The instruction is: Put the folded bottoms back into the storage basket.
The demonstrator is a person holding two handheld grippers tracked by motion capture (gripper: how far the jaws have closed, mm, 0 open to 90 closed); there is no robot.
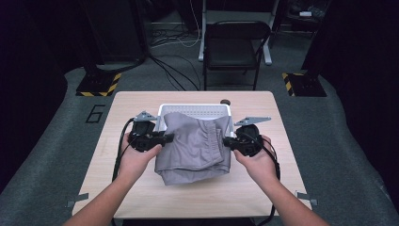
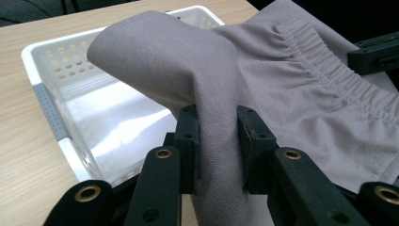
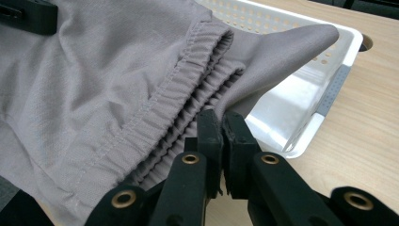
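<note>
The left gripper (image 2: 217, 141) pinches a fold of the grey shorts (image 1: 195, 146); the right gripper (image 3: 222, 141) is clamped at their waistband; the shorts hang half over the white basket (image 1: 195, 109) near the table's (image 1: 141, 193) far edge; next, probably, lower them in evenly.

Left gripper (image 1: 165, 137), left of centre in the high view: black body, black cable looping toward the lower left, grey three-cornered plate on top. Right gripper (image 1: 227, 141), right of centre: black, like plate, black cable trailing to the lower right. Both gripper views, lower frame: matte black linked jaw arms with brass-coloured rivet eyelets and blocky pads (image 2: 187, 136). Forearms bare, no sleeves
</note>
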